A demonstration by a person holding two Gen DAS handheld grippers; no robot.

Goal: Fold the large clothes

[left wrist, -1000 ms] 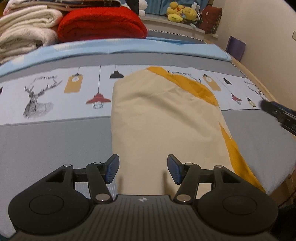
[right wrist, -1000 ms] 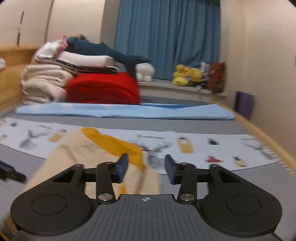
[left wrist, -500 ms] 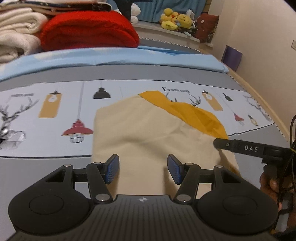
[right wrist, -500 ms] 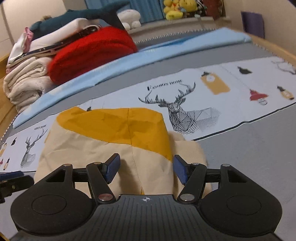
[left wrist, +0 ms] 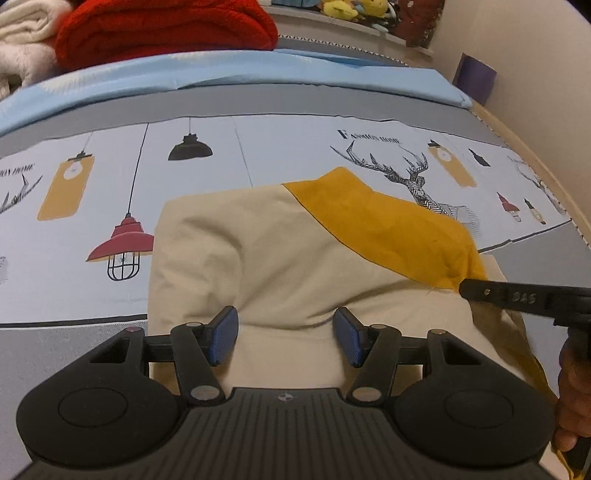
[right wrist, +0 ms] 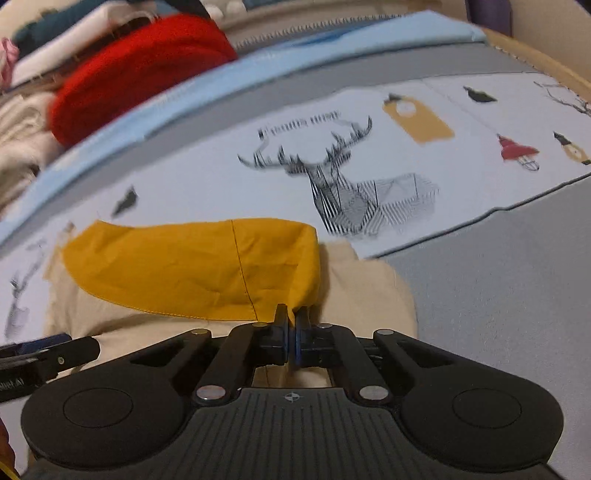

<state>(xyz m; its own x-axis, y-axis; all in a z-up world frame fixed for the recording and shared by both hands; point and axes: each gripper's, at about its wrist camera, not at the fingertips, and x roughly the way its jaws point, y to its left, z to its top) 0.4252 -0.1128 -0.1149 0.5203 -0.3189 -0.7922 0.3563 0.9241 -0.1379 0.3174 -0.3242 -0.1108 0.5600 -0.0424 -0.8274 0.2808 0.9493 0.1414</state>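
Right gripper (right wrist: 291, 323): fingers pressed together, pinching the mustard-yellow corner of the cream garment (left wrist: 288, 266). Left gripper (left wrist: 284, 334): fingers (left wrist: 223, 334) spread apart over the garment's near cream edge, cloth showing between them, not pinched. The garment lies folded on the bed (left wrist: 74, 354), across its printed deer-and-lamp sheet (left wrist: 258, 147). Beyond: red blanket (left wrist: 166, 26) beside folded white blankets (left wrist: 22, 40).

Left gripper (left wrist: 284, 338): black frame, blue pads, 2 fingers spread apart, angled downward. Right gripper (right wrist: 291, 325): jaws pressed together on a yellow fabric fold (right wrist: 207, 273), angled downward.
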